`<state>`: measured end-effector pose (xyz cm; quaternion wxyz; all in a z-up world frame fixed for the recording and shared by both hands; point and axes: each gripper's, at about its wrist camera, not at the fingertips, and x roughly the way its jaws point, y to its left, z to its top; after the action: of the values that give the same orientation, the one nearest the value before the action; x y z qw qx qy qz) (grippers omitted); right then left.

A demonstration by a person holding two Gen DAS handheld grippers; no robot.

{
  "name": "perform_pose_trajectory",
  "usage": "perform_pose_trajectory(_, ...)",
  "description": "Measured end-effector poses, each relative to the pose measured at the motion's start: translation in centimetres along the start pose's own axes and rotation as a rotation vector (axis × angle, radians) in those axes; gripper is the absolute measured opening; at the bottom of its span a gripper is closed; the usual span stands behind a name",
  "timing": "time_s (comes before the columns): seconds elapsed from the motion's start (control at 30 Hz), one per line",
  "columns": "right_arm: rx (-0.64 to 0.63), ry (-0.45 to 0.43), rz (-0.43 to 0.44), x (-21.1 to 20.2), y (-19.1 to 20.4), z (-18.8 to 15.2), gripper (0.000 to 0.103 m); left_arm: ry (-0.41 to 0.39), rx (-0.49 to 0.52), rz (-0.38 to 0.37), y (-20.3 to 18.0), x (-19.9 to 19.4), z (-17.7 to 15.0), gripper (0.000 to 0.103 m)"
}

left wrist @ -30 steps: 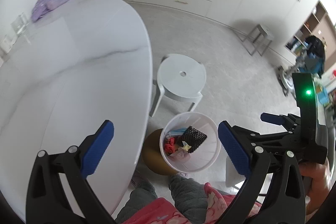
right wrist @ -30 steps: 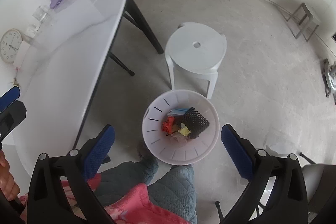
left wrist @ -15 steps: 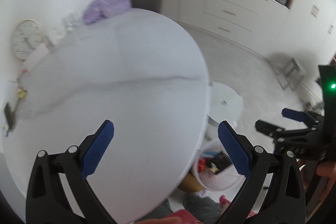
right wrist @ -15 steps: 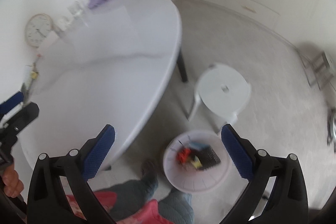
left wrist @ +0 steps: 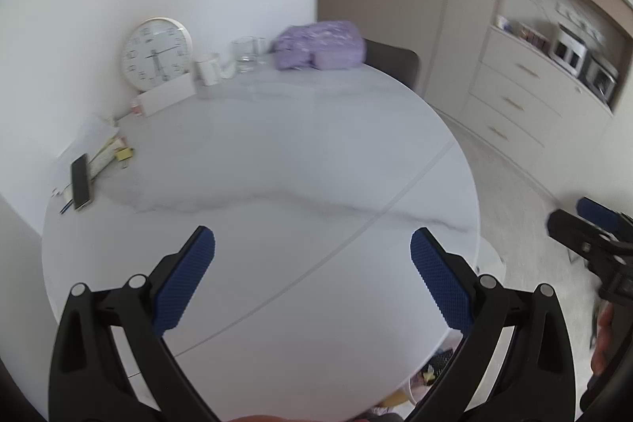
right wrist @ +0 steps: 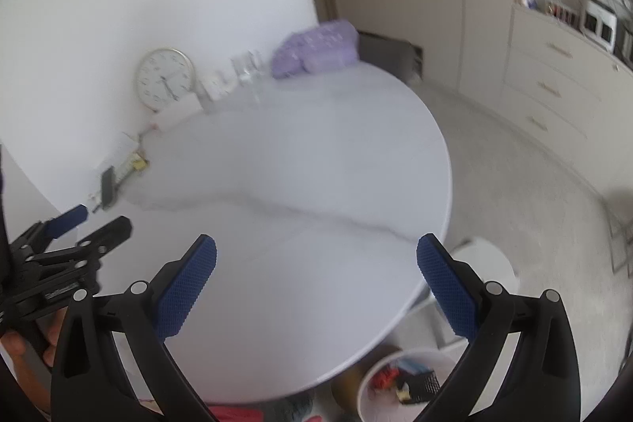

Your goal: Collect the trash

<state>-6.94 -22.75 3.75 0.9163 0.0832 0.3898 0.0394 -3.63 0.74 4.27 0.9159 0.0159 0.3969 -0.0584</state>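
Both pairs of tongs are spread wide apart and hold nothing: the left tongs [left wrist: 312,277] and the right tongs [right wrist: 316,281] hang level over the near half of the round white worktop [left wrist: 277,161]. A second ago both pointed down at the floor beside the worktop; now they have swung up to face across it. The white trash bin [right wrist: 399,388] has slid to the bottom right edge of the right view, on the floor just past the worktop's near right rim, with red, yellow and black scraps inside. The middle of the worktop is bare. Along its far left edge, against the wall, lie loose papers [left wrist: 89,139], a phone [left wrist: 81,182], a small yellowish scrap [left wrist: 124,154], a clock [left wrist: 156,54], a mug [left wrist: 209,68], a glass [left wrist: 246,55] and a purple bag [left wrist: 320,44]. This suggests one drop into the bin is finished and the search for more trash is starting, probably among that far-left clutter.
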Motion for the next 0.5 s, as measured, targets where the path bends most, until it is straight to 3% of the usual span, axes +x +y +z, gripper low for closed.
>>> perform_pose_trajectory(0.2, -0.068, -0.061, 0.050, -0.2, 4.6, 1.3, 0.101, -0.023, -0.051, 0.057, 4.1, -0.3, 0.1, 0.095)
perform_pose_trajectory(0.5, -0.136, -0.049, 0.063, 0.8, 8.3, 1.7, 0.101, -0.033, -0.094, 0.082, 7.0, 0.4, 0.8, 0.095)
